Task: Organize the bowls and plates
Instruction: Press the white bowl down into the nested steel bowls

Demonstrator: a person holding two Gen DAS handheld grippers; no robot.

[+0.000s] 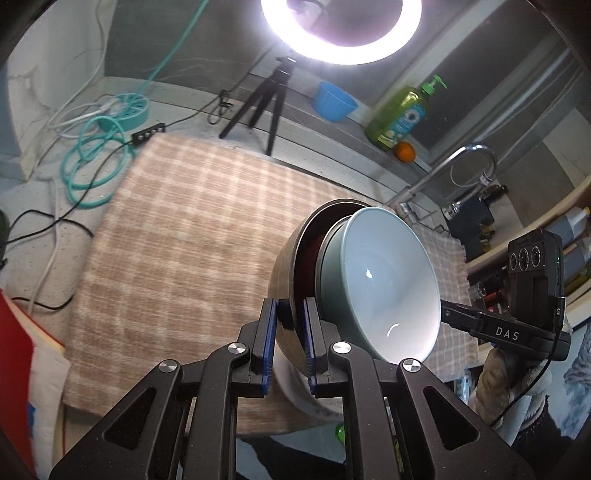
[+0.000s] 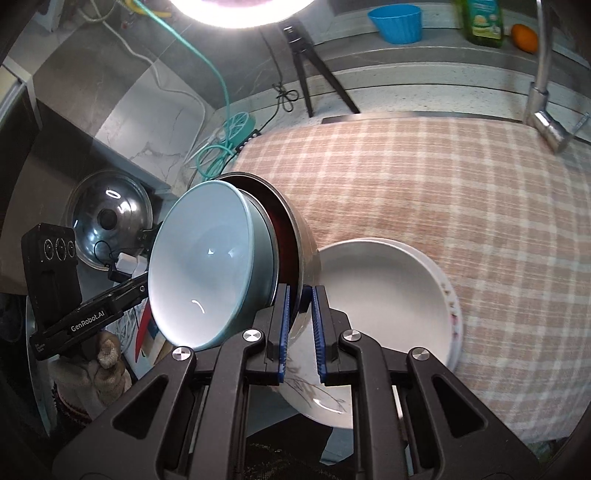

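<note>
Pale blue-green ceramic forms the innermost bowl [image 1: 384, 284] of a nested stack, which sits inside a dark red-lined bowl [image 2: 282, 236] and an outer steel bowl [image 1: 284, 266]. The stack is tipped on edge, mouths facing sideways, and hangs above the checked cloth [image 1: 192, 229] that covers the worktop [image 1: 44, 229]. The left gripper [image 1: 290, 314] has its blue pads clamped narrowly on the steel bowl's rim at one side. The right gripper [image 2: 301, 314] pinches the same rim at the opposite side, jaws nearly together. Just right of the stack in the right wrist view, white plates [image 2: 388, 295] lie stacked on the cloth, the lower one with a floral edge. At the far side of the worktop stand a black tripod [image 1: 266, 103] under a ring light [image 1: 341, 33], a blue cup [image 1: 334, 101], a green soap bottle [image 1: 400, 118] and an orange [image 1: 405, 151]. A chrome tap [image 1: 469, 162] curves at far right, and a teal cable [image 1: 92, 166] coils at far left.
</note>
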